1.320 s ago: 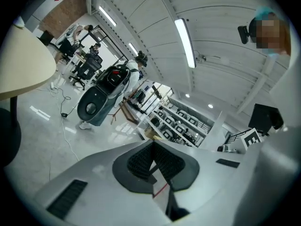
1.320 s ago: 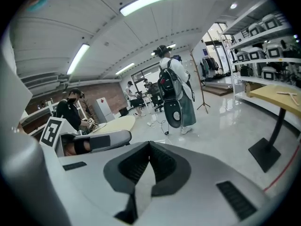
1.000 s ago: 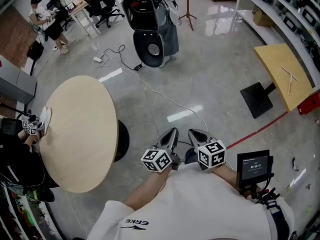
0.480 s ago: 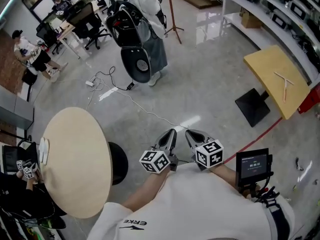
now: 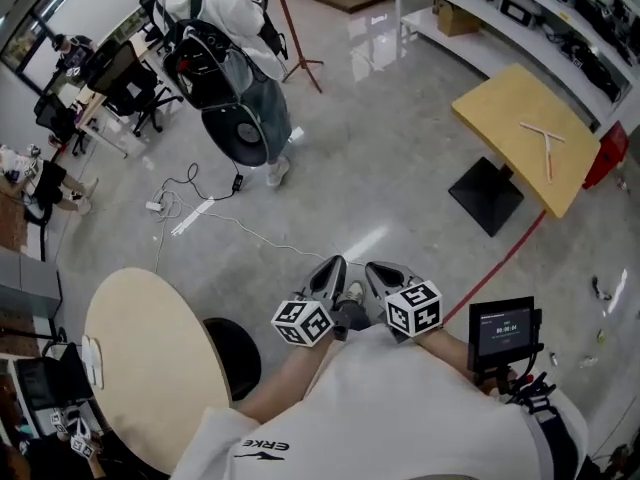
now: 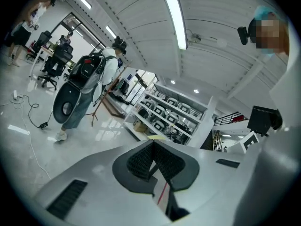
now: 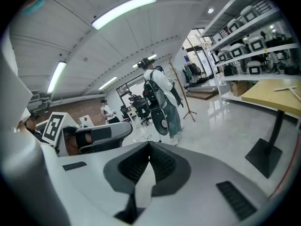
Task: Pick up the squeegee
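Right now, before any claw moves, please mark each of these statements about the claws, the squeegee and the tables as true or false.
1. The left claw and the right claw are both shut and empty. True.
2. The left claw holds the squeegee. False: it lies on the square yellow table, far from both claws.
3. A person with a backpack stands on the floor ahead. True.
4. The yellow table is at the left of the head view. False: it is at the upper right; the round table is at the lower left.

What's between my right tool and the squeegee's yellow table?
Head view: bare floor, then the black base under the yellow table; a red floor line runs alongside.
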### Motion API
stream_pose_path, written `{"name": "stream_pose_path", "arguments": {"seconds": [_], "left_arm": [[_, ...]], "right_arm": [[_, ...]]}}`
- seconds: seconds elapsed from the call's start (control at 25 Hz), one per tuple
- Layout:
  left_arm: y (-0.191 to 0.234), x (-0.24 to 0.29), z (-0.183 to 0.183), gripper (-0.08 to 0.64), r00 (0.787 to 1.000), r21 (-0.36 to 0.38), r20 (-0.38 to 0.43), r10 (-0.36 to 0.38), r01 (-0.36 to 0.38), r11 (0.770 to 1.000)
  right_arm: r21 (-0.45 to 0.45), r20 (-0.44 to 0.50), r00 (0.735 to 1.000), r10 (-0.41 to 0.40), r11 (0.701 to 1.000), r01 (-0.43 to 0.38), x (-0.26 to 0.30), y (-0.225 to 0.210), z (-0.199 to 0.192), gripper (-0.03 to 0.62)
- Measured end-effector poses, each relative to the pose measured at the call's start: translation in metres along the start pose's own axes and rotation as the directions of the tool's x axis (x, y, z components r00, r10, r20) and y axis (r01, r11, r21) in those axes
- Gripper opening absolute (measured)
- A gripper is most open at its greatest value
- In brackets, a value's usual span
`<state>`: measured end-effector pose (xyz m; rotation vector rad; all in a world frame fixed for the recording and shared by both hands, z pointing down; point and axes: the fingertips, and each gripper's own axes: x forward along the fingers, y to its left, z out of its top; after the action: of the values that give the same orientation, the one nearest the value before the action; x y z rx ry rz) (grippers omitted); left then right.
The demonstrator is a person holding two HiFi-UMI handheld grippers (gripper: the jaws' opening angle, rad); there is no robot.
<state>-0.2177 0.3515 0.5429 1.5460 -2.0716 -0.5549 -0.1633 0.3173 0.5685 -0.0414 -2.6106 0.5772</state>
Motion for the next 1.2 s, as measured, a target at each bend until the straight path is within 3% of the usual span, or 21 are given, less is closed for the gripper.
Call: {"name": "stream_pose_path", "arguments": {"seconds": [0.24, 0.52, 0.8, 1.0, 1.2], "left_arm": [[0.006, 0.075, 0.006, 0.005, 0.984, 0.009, -0.104, -0.144, 0.146, 0.989], [-0.009, 0.139, 0.016, 0.005, 0.937, 0.004, -0.195, -0.289, 0.296, 0.955], [0.014, 0.174, 0.022, 0.005, 0.848, -0.004, -0.318, -0.425, 0.447, 0.895], [-0.009, 0.205, 0.004, 0.005, 0.787, 0.043, -0.4, -0.47, 0.528, 0.848], [-0.03, 0.214, -0.017, 0.005, 0.711, 0.024, -0.467, -0.526, 0.605, 0.796]], "right_arm": [[0.07, 0.059, 0.988, -0.143, 0.988, 0.139, 0.018, -0.054, 0.031, 0.003], [0.143, 0.109, 0.946, -0.304, 0.947, 0.288, 0.012, -0.103, 0.062, 0.003], [0.235, 0.152, 0.87, -0.469, 0.872, 0.429, 0.044, -0.122, 0.077, 0.003], [0.3, 0.16, 0.809, -0.566, 0.809, 0.506, 0.02, -0.152, 0.075, 0.003], [0.361, 0.145, 0.744, -0.652, 0.735, 0.574, -0.003, -0.168, 0.066, 0.003]]}}
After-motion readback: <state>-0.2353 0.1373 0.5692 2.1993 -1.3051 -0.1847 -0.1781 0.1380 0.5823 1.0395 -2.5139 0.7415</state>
